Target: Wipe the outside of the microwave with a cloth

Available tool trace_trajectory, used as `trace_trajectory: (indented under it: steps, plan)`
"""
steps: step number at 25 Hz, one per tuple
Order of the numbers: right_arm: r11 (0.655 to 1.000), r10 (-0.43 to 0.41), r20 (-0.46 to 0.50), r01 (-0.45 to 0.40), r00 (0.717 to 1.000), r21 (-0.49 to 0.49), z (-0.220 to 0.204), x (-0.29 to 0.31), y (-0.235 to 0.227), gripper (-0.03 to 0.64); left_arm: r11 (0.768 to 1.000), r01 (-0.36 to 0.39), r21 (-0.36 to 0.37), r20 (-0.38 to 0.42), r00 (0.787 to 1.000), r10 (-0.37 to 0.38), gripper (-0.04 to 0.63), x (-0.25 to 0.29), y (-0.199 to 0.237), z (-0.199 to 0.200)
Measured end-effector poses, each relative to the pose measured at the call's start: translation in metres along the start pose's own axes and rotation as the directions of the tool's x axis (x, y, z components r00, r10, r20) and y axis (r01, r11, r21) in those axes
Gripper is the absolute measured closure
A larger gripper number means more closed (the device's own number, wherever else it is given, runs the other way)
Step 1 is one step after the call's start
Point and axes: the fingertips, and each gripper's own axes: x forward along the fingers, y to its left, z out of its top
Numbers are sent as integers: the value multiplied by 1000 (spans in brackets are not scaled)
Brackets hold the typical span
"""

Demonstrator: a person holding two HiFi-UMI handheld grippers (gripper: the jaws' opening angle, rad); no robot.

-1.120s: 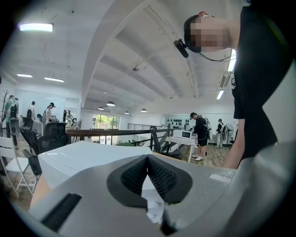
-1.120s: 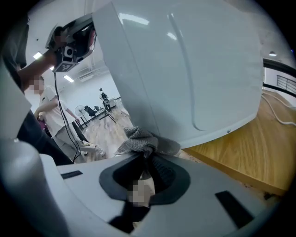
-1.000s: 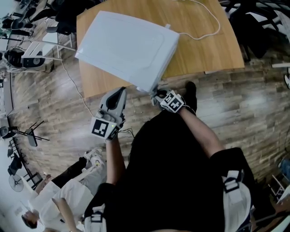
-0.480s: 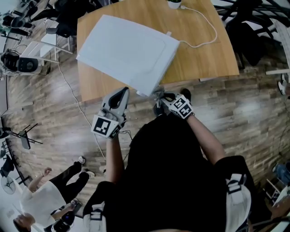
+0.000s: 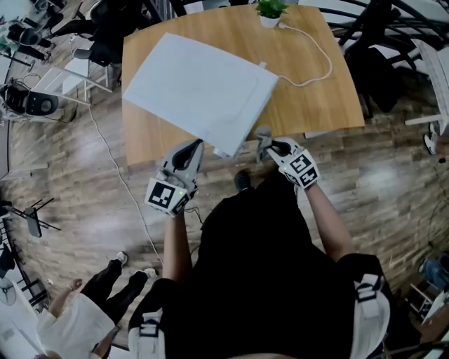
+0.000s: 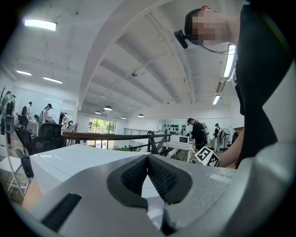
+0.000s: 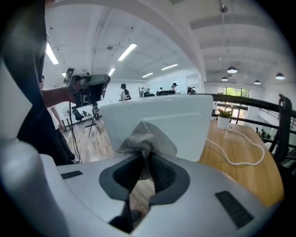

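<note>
The microwave (image 5: 200,91) sits askew on the wooden surface (image 5: 312,98), its white cable (image 5: 317,59) trailing towards a small potted plant (image 5: 270,8) at the far edge. My right gripper (image 5: 268,145) is closed on the grey cloth (image 7: 138,141), held just beside the near corner of the microwave; I cannot tell whether the cloth touches the side panel. My left gripper (image 5: 192,147) has its jaws together with nothing between them, near the front lower edge. No face looks visibly wet or streaked, so I judge the wiping to be somewhere around this corner, with how much is done unclear. I see no brand or label on the microwave; the only print is the square markers on my grippers
</note>
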Motion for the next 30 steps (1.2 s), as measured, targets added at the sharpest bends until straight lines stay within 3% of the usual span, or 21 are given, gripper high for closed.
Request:
trace_trajectory:
  steps: [13,19,22,30]
  plan:
    - [993,-61,179,78,982,-92,86,-53,-28,575,1000,3,8,-39,999,-2,594,0,-4,-1]
    - [993,-69,188,87,980,-85,87,-55,-49,577,999,-20,28,8,1000,20,594,5,-7,12]
    - [992,-55,215,77,975,-98,94,-55,-56,577,998,-49,25,-6,999,49,594,7,-5,12]
    - [992,-18,156,38,988,-122,97,-54,-65,577,994,-109,10,-46,993,110,594,20,-11,20]
